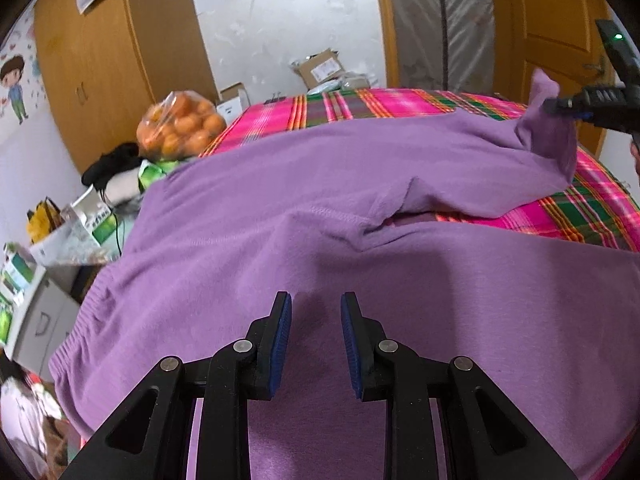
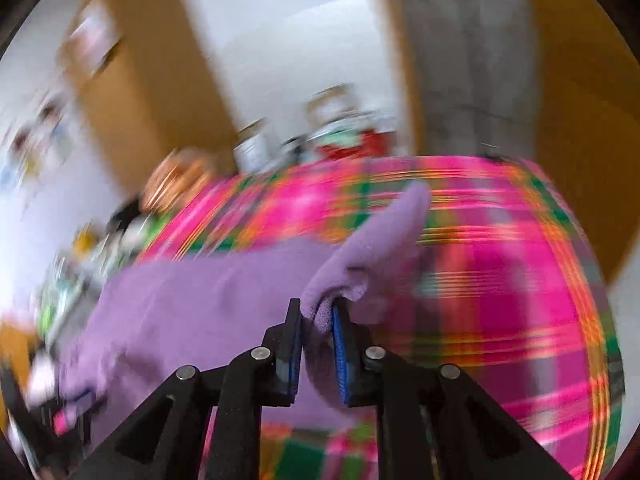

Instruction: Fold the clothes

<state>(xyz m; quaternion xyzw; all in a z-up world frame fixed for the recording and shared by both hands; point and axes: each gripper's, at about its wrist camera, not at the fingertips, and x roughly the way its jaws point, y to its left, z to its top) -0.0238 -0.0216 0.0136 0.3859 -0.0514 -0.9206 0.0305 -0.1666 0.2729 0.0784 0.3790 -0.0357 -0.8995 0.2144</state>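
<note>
We've got the right gripper (image 2: 317, 320) pinching the sweater (image 1: 304, 208) cuff, left gripper (image 1: 316, 308) spread; thin bite could slip mid-swing.

Left gripper (image 1: 316, 312): jaws apart, above purple garment (image 1: 280, 208), gripping nothing.
Right gripper (image 1: 560, 106): pinching and lifting the garment's far right corner.
Surface: pink plaid cloth (image 1: 400, 102) under garment.
Left side: bag of oranges (image 1: 180, 126).
</note>
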